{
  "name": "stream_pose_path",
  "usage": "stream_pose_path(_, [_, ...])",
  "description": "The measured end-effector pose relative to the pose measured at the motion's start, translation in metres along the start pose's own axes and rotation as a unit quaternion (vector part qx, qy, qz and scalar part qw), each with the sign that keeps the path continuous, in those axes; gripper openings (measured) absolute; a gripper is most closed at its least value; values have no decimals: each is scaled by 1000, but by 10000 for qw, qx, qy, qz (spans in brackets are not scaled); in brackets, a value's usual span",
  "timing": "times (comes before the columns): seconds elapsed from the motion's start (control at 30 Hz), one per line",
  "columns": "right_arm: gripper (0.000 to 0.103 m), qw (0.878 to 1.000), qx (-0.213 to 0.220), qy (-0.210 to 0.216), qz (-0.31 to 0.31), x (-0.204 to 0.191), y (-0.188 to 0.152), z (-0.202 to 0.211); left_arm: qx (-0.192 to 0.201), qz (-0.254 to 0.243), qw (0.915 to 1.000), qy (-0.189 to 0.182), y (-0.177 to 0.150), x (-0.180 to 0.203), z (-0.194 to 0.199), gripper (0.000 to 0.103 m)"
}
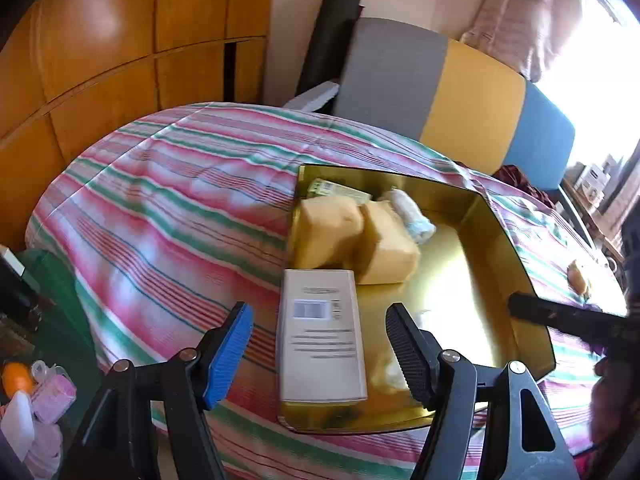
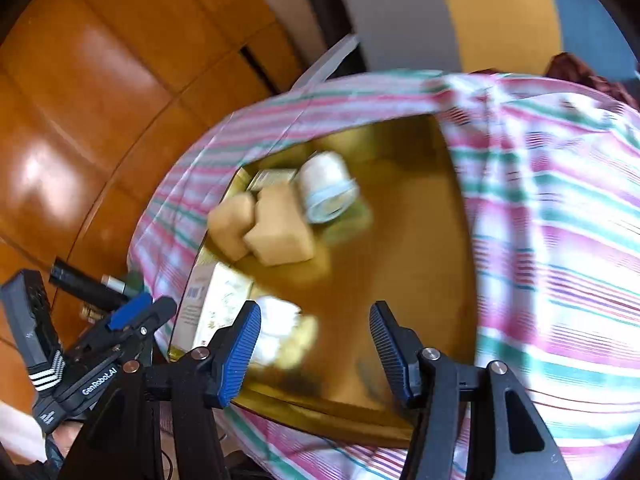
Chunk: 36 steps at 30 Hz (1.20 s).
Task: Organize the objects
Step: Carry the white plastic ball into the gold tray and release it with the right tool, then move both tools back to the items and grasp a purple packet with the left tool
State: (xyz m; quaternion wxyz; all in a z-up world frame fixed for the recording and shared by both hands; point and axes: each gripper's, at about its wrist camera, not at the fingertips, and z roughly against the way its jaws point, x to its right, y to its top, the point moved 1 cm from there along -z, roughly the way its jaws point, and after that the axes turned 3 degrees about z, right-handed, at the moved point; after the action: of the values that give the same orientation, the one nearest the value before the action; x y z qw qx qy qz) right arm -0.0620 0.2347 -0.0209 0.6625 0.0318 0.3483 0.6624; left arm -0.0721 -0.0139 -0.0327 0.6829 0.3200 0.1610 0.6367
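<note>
A gold tray [image 1: 504, 240] rests on the striped cloth. In it lie a white box with a barcode [image 1: 322, 336], two yellow sponge blocks [image 1: 328, 232], a white roll [image 1: 412, 212] and a flat packet [image 1: 336, 190]. My left gripper [image 1: 320, 354] hovers open over the tray's near left corner, its fingers either side of the white box without touching it. In the right wrist view my right gripper [image 2: 314, 354] is open above the tray [image 2: 420, 260], nothing pressed between its pads. A small blurred white thing [image 2: 280, 330] lies in the tray by its blue finger.
The cloth-covered table [image 1: 168, 208] fills the left. A small yellowish object [image 1: 578, 276] sits on the cloth right of the tray. Behind stand a grey, yellow and blue cushion [image 1: 472, 104] and wooden cupboard doors [image 1: 100, 40]. Clutter lies on the floor [image 1: 32, 392].
</note>
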Motion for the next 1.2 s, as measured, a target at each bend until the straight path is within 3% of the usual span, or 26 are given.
stream_pose_path(0.2, [57, 9965, 302, -580, -528, 63, -12, 51, -16, -292, 9994, -189, 1, 33, 0, 70])
stream_pose_path(0.37, [57, 9832, 401, -1198, -1322, 140, -34, 99, -68, -739, 9963, -435, 1, 73, 0, 70])
stream_pose_path(0.57, [57, 9501, 786, -1952, -2304, 226, -67, 172, -90, -1319, 9870, -912, 3, 135, 3, 70])
stream_pose_path(0.7, [57, 9177, 1156, -2333, -2999, 273, -90, 215, -130, -1792, 9757, -1251, 0, 188, 3, 70])
stream_pose_path(0.87, [58, 8932, 1436, -2408, -3515, 308, -112, 237, -366, -2377, 9575, -1590, -12, 260, -8, 72])
stream_pose_path(1.2, [58, 8753, 2054, -1864, -3961, 325, -136, 246, -976, -2925, 9270, -2135, -42, 380, -39, 72])
